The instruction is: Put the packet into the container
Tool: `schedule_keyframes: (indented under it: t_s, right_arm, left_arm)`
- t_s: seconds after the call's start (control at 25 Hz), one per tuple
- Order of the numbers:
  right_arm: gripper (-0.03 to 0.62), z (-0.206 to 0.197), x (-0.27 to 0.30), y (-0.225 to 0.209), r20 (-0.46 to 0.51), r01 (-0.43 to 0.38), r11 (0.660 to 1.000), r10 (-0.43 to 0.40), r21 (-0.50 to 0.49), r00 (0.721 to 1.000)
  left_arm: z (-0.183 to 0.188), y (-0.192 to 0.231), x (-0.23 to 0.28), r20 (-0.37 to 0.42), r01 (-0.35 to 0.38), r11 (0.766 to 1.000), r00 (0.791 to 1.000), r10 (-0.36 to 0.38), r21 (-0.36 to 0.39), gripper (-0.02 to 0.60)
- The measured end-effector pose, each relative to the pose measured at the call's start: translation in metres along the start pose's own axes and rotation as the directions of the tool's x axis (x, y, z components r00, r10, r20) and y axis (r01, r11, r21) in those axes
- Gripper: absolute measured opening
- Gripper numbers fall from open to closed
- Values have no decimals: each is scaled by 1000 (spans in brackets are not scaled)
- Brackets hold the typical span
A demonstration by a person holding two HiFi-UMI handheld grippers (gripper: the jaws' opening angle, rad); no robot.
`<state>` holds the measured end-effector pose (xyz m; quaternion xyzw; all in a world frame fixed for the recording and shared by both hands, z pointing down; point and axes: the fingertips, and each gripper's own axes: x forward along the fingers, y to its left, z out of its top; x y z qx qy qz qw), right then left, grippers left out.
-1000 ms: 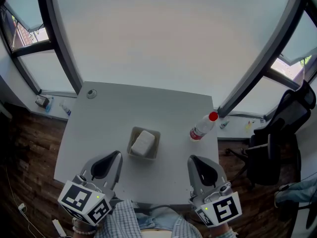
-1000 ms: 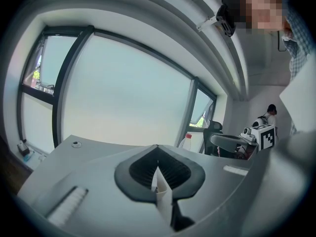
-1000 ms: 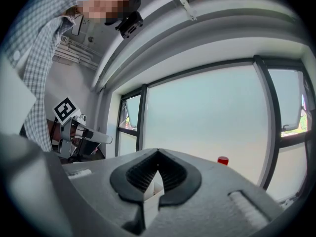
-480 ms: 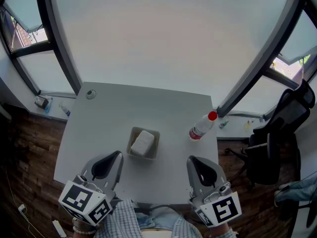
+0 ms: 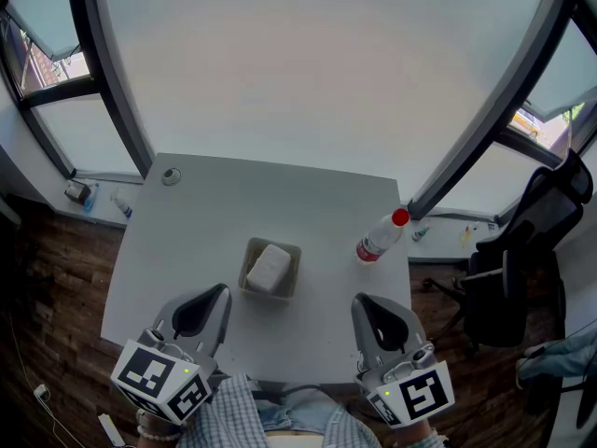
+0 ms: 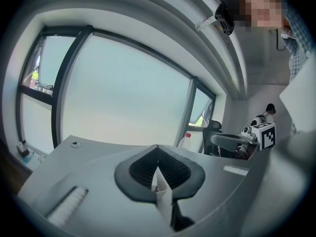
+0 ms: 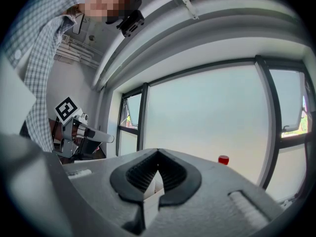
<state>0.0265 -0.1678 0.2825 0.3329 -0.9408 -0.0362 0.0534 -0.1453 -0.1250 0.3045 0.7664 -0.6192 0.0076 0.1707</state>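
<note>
A white packet [image 5: 270, 267] lies inside the small grey container [image 5: 297, 276] near the middle of the grey table [image 5: 187, 222]. My left gripper [image 5: 218, 293] hovers at the table's near edge, left of and nearer than the container, jaws shut with nothing between them. My right gripper [image 5: 365, 302] hangs to the near right of the container, also shut and empty. In the left gripper view the left gripper's [image 6: 157, 149] ribbed pads meet at the tip. The right gripper's [image 7: 158, 153] pads meet too in the right gripper view, and a sliver of something white shows beyond them.
A clear bottle with a red cap [image 5: 378, 239] lies on the table's right side, right of the container. A small round fitting [image 5: 169, 176] sits at the far left corner. A black office chair [image 5: 522, 278] stands on the wooden floor to the right. Windows line the far side.
</note>
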Motion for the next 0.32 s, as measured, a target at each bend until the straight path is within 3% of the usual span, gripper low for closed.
schedule_keyframes:
  t_s: [0.32]
  right_arm:
    - [0, -2, -1, -1, -5, 2, 1000, -2, -1, 1000]
  left_arm:
    - [0, 2, 0, -1, -9, 1000, 1000, 9, 14, 2]
